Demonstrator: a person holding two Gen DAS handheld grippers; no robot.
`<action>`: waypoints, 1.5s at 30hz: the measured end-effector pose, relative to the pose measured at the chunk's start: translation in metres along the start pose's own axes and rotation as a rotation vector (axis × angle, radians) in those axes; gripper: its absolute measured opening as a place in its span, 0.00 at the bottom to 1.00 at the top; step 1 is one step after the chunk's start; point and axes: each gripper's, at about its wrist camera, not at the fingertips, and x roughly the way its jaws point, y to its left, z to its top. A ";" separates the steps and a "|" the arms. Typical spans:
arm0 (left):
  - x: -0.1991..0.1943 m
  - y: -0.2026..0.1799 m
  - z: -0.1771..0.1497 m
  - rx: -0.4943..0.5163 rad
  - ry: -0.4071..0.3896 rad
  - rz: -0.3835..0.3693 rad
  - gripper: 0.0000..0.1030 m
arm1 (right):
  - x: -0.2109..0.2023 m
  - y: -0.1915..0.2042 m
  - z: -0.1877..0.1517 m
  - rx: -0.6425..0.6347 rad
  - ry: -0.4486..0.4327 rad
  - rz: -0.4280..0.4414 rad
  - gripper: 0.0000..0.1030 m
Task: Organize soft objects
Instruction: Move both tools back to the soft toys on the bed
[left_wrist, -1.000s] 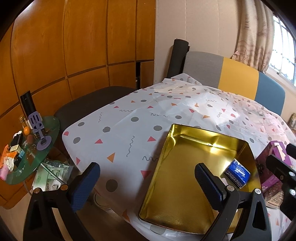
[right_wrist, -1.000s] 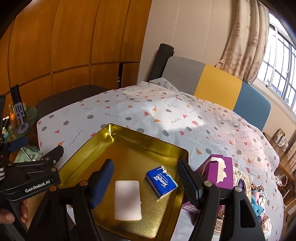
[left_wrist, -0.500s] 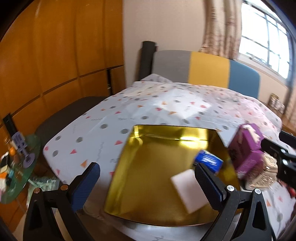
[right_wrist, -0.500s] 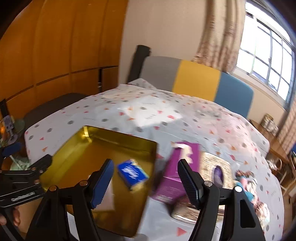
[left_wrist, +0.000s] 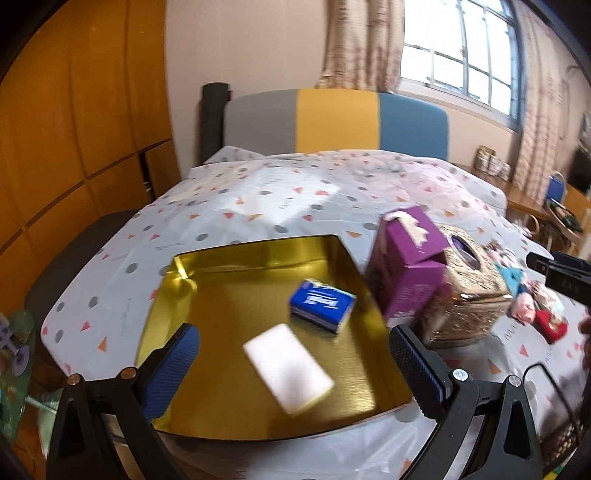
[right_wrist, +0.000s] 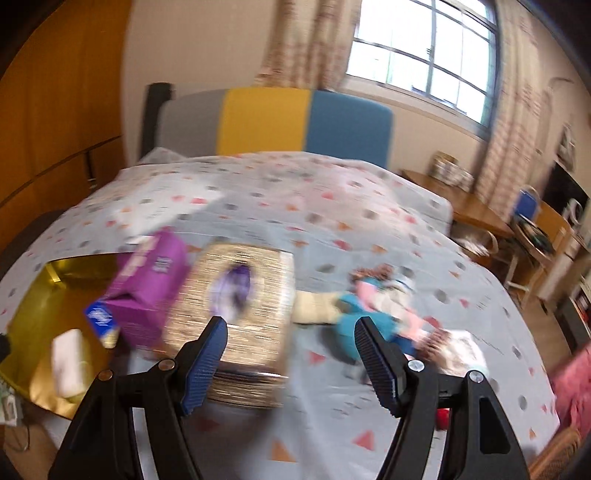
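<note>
Right wrist view: the right gripper (right_wrist: 290, 338) hangs with jaws wide apart and empty above the patterned tablecloth (right_wrist: 332, 206). A rag doll (right_wrist: 373, 299) lies just beyond and right of its fingertips, blurred, long axis running roughly left to right. Left of it sit a woven tissue box (right_wrist: 240, 295), a purple tissue box (right_wrist: 151, 284) and a gold tray (right_wrist: 33, 295). The left gripper (left_wrist: 293, 356) is open too, empty, over the tray's blue tissue pack (left_wrist: 321, 304) and white sponge (left_wrist: 288, 373).
</note>
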 end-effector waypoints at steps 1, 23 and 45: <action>0.000 -0.004 0.000 0.011 0.001 -0.010 1.00 | 0.002 -0.012 -0.002 0.018 0.007 -0.018 0.70; -0.004 -0.128 0.039 0.263 -0.015 -0.302 1.00 | 0.047 -0.237 -0.051 0.657 0.088 -0.290 0.71; 0.085 -0.306 0.105 0.394 0.198 -0.483 0.72 | 0.049 -0.246 -0.057 0.750 0.086 -0.169 0.71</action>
